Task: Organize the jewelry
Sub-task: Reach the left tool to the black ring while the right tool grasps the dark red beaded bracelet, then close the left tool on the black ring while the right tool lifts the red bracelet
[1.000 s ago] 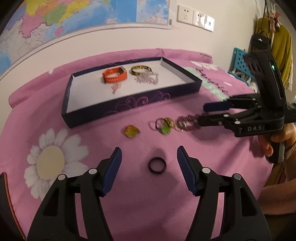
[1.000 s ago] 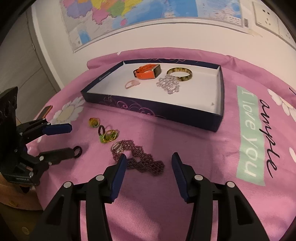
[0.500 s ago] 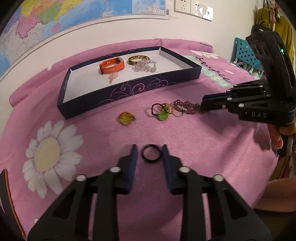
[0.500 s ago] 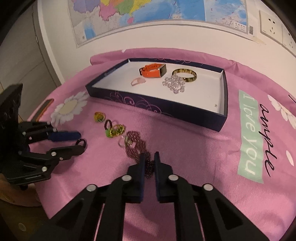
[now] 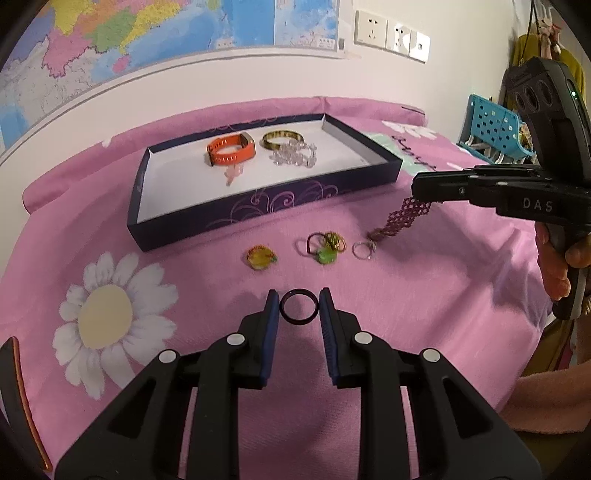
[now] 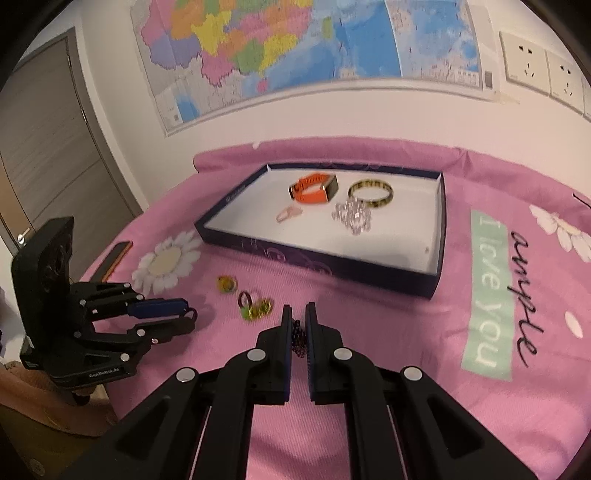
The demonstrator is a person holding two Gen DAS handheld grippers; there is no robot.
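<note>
Our left tool (image 5: 298,308) is squeezed on the black ring (image 5: 299,312) just above the pink cloth (image 5: 424,295). Our right tool (image 6: 298,319) is pinched tight on the purple bead chain (image 5: 400,218), which hangs down to the cloth. The dark box (image 5: 258,212) holds an orange band (image 5: 232,153), a gold bangle (image 5: 282,139) and clear beads (image 5: 293,158).

- Before me hangs a coloured wall map (image 6: 295,55) on a white wall (image 5: 258,77).
- White wall sockets (image 5: 391,35) sit right of the map.
- A grey-brown door (image 6: 48,147) stands to my left.
- A pink flowered cloth (image 5: 406,314) covers the table.
- A blue perforated rack (image 5: 491,127) and hanging clothes (image 5: 554,55) fill the right corner.
</note>
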